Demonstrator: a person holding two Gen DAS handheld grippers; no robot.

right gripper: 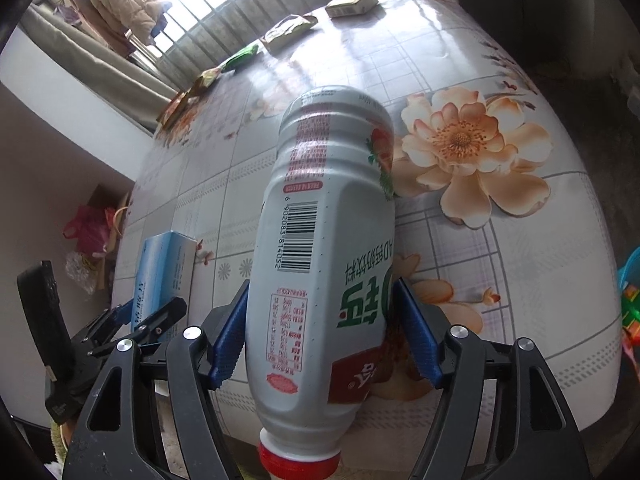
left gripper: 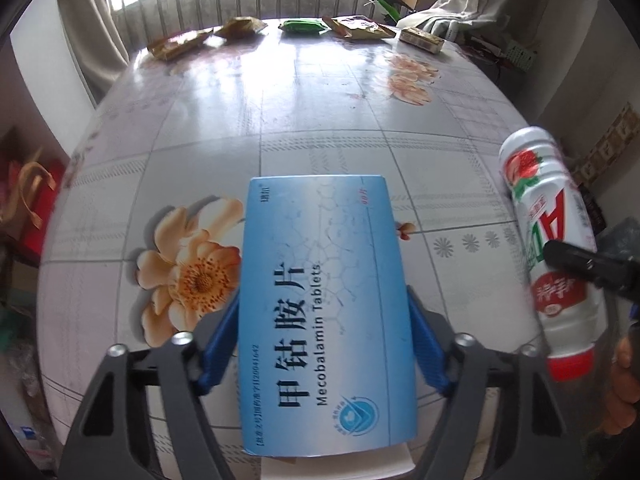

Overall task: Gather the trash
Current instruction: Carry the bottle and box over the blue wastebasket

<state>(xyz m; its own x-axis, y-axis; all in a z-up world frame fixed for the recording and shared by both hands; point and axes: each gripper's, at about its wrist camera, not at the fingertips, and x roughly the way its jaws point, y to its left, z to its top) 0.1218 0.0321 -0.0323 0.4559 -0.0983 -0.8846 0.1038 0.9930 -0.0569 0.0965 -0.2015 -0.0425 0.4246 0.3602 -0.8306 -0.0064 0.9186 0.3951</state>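
Note:
My left gripper (left gripper: 322, 340) is shut on a blue Mecobalamin tablet box (left gripper: 320, 300) and holds it above the flowered table (left gripper: 320, 120). The box also shows in the right wrist view (right gripper: 164, 272), with the left gripper (right gripper: 136, 320) around it. My right gripper (right gripper: 320, 336) is shut on a white drink bottle (right gripper: 320, 260) with a red cap, cap toward the camera. The bottle also shows at the right of the left wrist view (left gripper: 548, 248), above the table's right edge.
Several snack wrappers (left gripper: 240, 28) and a green packet (left gripper: 304, 26) lie along the table's far edge by the window bars, with a small carton (left gripper: 422, 40) at the far right. Red bags (right gripper: 90, 232) sit on the floor left of the table.

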